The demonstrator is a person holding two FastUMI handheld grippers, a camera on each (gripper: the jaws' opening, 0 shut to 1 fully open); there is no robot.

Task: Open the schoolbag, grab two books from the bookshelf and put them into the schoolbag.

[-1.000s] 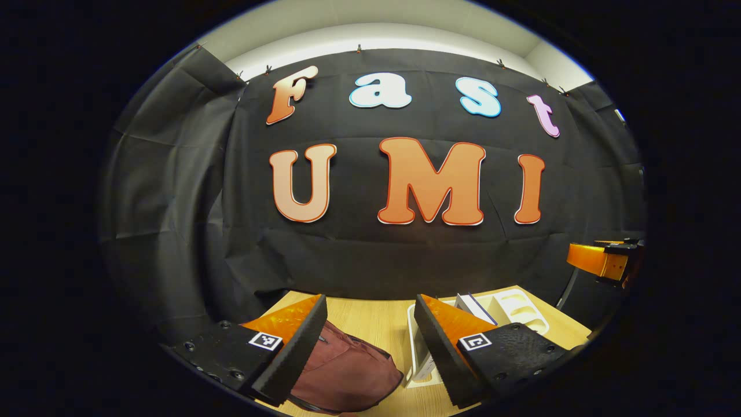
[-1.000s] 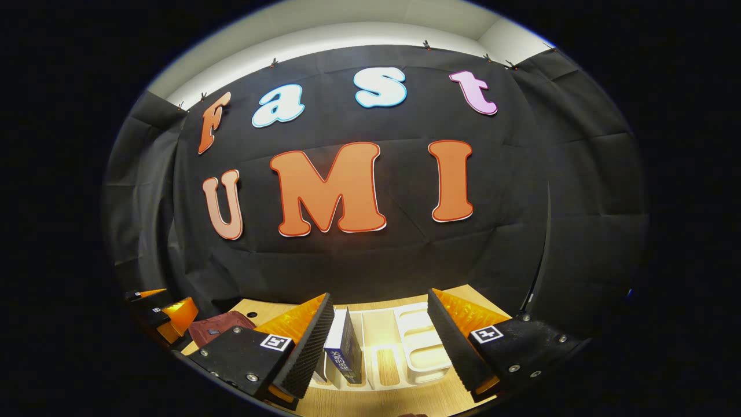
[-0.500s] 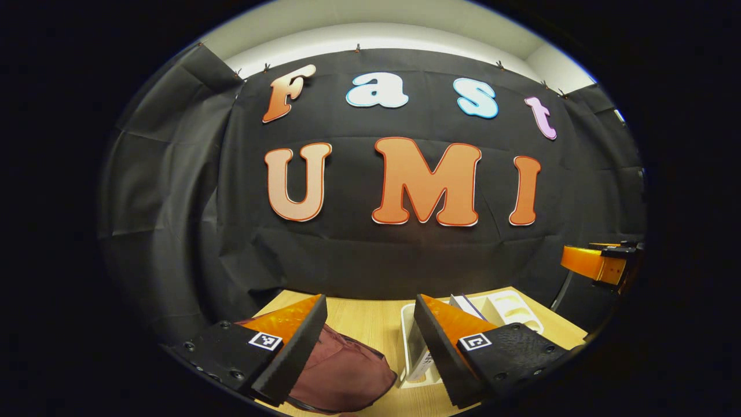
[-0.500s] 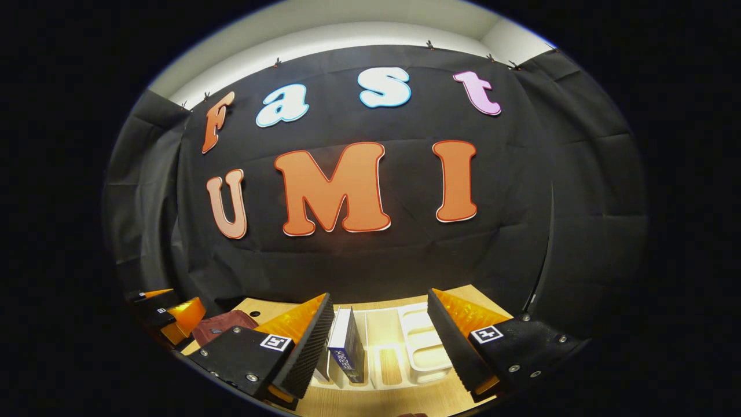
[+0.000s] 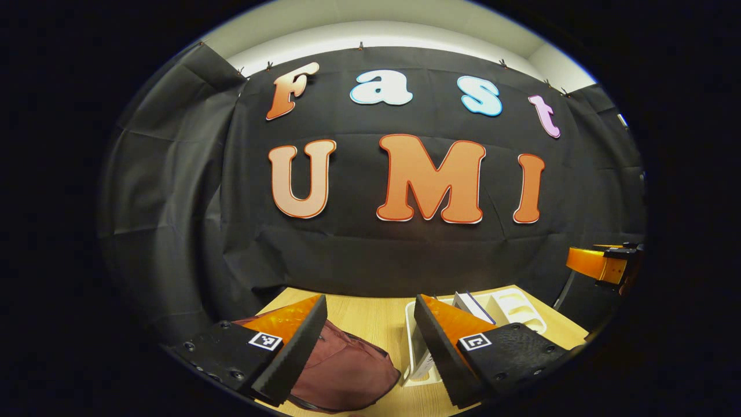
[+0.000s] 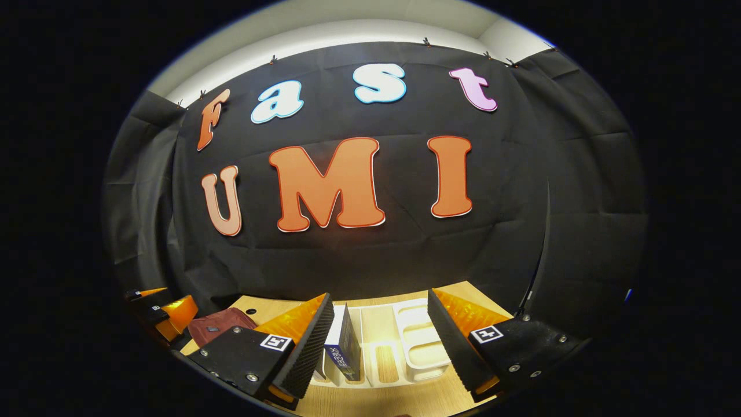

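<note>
Your left gripper (image 5: pixel 369 313) hangs above the near edge of the wooden table (image 5: pixel 370 315), fingers spread wide apart with nothing between them. Below and between those fingers lies the dark red schoolbag (image 5: pixel 347 370), slumped flat on the table toward the left finger; from this angle you cannot tell whether its zip is open or closed. Just to the right of the schoolbag stands the white bookshelf (image 5: pixel 509 304), a divided rack, partly hidden behind your left gripper's right finger. A book (image 5: pixel 472 304) stands upright in one of its nearer slots.

Your right gripper (image 6: pixel 379 313) is held over the bookshelf (image 6: pixel 417 341), fingers also wide apart and gripping nothing. In the right gripper view, a blue-spined book (image 6: pixel 344 347) stands on edge in the leftmost visible compartment, just beside the inner face of the left finger; whether it touches that finger cannot be determined. A second book may sit behind that finger, but it is too hidden to confirm. The compartments to the right of the book appear vacant and brightly lit.

At the far left of the right gripper view you see your left gripper (image 6: pixel 168 315), with the schoolbag (image 6: pixel 223 324) lying beside it on the table (image 6: pixel 255 304). At the far right of the left gripper view, part of your right gripper (image 5: pixel 605 263) shows, raised above the table
</note>
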